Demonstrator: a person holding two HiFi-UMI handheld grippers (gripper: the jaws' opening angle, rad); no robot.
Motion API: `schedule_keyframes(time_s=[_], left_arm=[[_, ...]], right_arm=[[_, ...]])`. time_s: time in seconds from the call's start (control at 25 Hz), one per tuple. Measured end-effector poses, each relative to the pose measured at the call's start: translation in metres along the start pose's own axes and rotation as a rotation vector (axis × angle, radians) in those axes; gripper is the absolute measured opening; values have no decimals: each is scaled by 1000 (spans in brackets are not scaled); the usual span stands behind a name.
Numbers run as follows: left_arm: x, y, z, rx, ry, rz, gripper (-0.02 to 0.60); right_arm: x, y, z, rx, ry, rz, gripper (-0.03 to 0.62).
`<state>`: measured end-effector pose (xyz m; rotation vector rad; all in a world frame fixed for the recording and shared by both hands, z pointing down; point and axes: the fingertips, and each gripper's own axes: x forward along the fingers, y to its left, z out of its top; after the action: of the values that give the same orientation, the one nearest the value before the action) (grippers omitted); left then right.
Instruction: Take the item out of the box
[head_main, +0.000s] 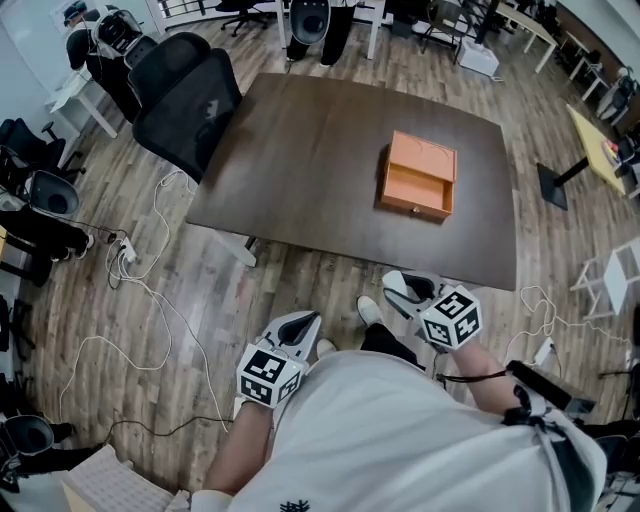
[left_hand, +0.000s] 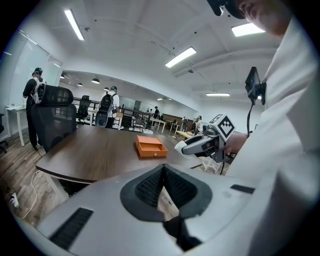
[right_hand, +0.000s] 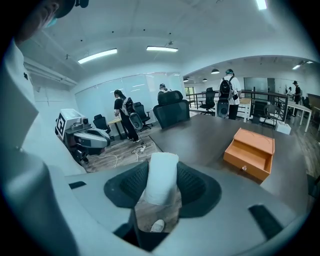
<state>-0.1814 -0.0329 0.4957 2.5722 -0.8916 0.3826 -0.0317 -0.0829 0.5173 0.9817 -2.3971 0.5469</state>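
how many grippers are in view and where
2. The left gripper sits lower left in the head view, jaws together, empty. The right gripper is lower right, near the table edge, closed on a white roll. None seems hidden.

No text or label can be read anywhere.
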Motion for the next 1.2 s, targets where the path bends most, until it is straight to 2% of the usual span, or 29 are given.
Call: schedule_keyframes(time_s=[0.52,1.2], left_arm=[[-16,8,-13,-26,-8,21,9],[-20,9,-11,-26,-6,23,9]], right_arm=[[13,25,4,-47,12,40,173],[14,30,15,-79,12,60,173]])
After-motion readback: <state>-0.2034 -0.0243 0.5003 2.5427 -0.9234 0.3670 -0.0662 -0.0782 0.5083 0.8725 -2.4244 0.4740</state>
